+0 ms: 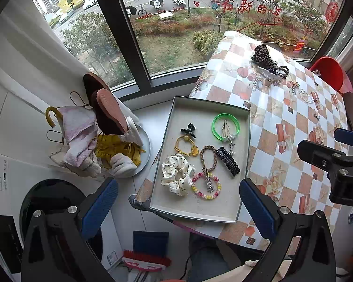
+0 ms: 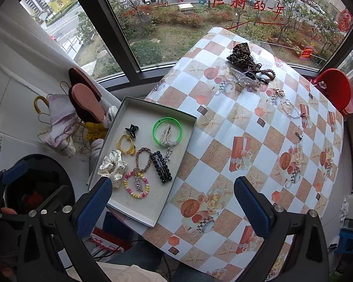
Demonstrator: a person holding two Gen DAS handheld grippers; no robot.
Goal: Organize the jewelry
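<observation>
A shallow grey tray (image 1: 233,208) (image 2: 138,215) sits at the table's left edge. In it lie a green bangle (image 1: 225,126) (image 2: 167,131), a polka-dot scrunchie (image 1: 176,174) (image 2: 113,166), a beaded bracelet (image 1: 206,186) (image 2: 136,185), a black barrette (image 1: 228,158) (image 2: 162,166) and several hair ties. A pile of loose hair accessories (image 1: 269,67) (image 2: 249,70) and a clear bead bracelet (image 1: 306,96) (image 2: 290,109) lie at the table's far side. My left gripper (image 1: 178,202) hangs open above the tray's near end. My right gripper (image 2: 173,199) is open over the tray's right rim, empty.
The checkered tablecloth (image 2: 235,122) covers the table by a window. A rack with slippers and cloths (image 1: 101,127) stands left of the tray. A red chair (image 2: 336,89) is at the far right. A washing machine (image 1: 35,202) sits at lower left.
</observation>
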